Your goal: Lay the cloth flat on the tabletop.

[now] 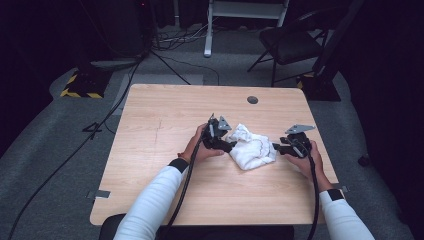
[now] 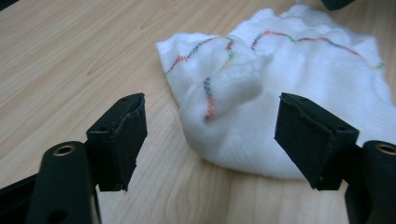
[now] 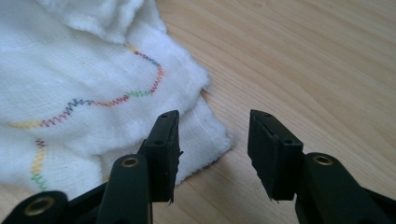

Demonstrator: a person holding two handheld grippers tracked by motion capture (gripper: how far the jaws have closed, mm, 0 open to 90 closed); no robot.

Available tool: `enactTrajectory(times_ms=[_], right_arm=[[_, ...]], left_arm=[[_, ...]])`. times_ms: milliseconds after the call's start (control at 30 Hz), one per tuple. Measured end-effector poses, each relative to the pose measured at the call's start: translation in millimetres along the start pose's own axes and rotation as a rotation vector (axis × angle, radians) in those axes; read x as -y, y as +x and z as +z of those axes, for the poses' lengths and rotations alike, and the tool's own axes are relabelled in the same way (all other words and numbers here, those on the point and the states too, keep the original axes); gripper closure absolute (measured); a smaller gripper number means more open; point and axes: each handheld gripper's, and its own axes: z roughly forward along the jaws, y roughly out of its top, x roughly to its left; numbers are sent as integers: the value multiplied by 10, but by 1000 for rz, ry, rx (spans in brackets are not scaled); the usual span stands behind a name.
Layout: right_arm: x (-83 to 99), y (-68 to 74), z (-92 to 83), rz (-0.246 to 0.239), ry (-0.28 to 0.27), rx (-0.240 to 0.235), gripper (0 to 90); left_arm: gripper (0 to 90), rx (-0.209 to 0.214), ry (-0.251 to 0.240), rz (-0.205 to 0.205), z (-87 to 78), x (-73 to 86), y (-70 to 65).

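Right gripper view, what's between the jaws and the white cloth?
Nothing but bare table. In the right gripper view the right gripper stands open beside the white cloth, whose corner lies by one jaw, ungripped.

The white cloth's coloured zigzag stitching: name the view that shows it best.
The left gripper view: the white cloth lies ahead of the open hand-held gripper, the coloured zigzag stitching crossing its crumpled folds. The right gripper view shows one corner with stitching close up. The high view shows the whole cloth, stitching faint.

Three views set on one bench (image 1: 165,115)

The bench is overlooked from high above; the white cloth (image 1: 251,146) is seen close and low from opposite sides in both gripper views.
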Motion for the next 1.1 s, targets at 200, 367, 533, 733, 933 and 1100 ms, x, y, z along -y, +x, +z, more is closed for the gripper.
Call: enactTrajectory(times_ms=[200, 367, 533, 733, 933, 1100], right_arm=[[34, -20, 100, 9, 30, 0, 538], [45, -15, 119, 5, 49, 6, 534], [55, -30, 115, 11, 53, -3, 554], [55, -1, 103, 1, 61, -36, 693], [80, 52, 70, -27, 65, -64, 781], [100, 90, 46, -28, 66, -80, 811]], left_arm=[[442, 2, 16, 4, 162, -92, 85], [750, -22, 55, 48, 173, -63, 159], [829, -39, 76, 26, 105, 36, 289], [834, 13, 66, -30, -43, 210, 416], [842, 60, 96, -17, -190, 405, 396], [847, 91, 113, -22, -331, 504, 351]])
